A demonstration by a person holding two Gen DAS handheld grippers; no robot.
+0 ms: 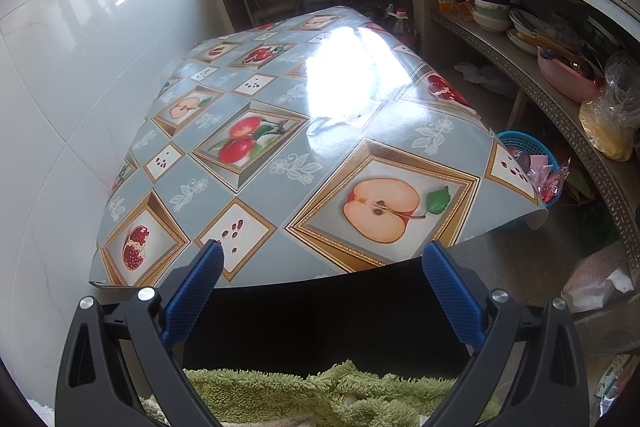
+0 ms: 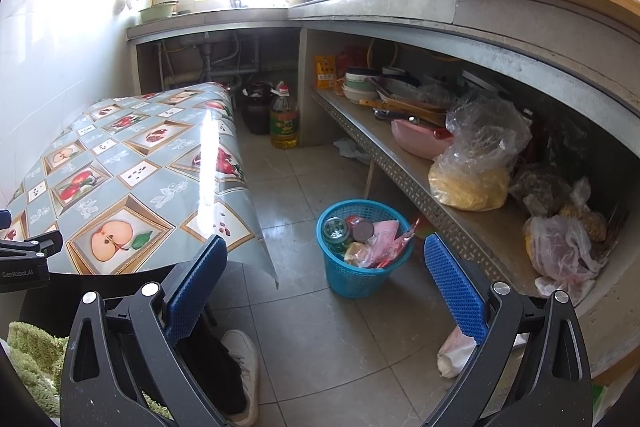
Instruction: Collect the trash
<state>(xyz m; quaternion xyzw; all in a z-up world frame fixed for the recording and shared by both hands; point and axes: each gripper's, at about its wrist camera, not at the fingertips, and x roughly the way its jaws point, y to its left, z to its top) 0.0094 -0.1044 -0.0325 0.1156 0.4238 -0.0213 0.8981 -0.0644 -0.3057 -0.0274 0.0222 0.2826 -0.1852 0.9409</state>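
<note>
Left hand-held gripper (image 1: pixel 320 259) is spread wide, blue pads apart with nothing between them, hovering at the near edge of the surface (image 1: pixel 280 131). That surface wears a glossy fruit-print cloth, apples and pomegranates in gold frames, with bright window glare across its middle and far end. Nothing lies on it in the left wrist view.

Over to the right hand-held gripper (image 2: pixel 324 255): also spread, empty, held above the tiled floor (image 2: pixel 320 331) off the surface's right edge. Between its pads, further ahead, stands the blue basket (image 2: pixel 360 267) on the floor, just beside the cloth's overhanging right near corner and close to the low shelf (image 2: pixel 424 183). The trash (image 2: pixel 372 239) is inside the basket: a can top, a dark round lid, pink and red wrappers poking above the rim. From the left wrist view the same basket (image 1: pixel 524 143) peeks out past the surface's right edge.

A crumpled white wrapper (image 2: pixel 452 351) lies on the floor at the foot of the shelf, near the right pad. Another bit of crumpled white (image 2: pixel 352 149) sits on the floor further back, under the shelf. An oil bottle (image 2: pixel 284 119) stands on the floor beyond the surface's far end. Plastic bags (image 2: pixel 480 155) rest on the shelf. A white shoe (image 2: pixel 248 367) and green fuzzy fabric (image 2: pixel 28 359) show low in the right wrist view.
</note>
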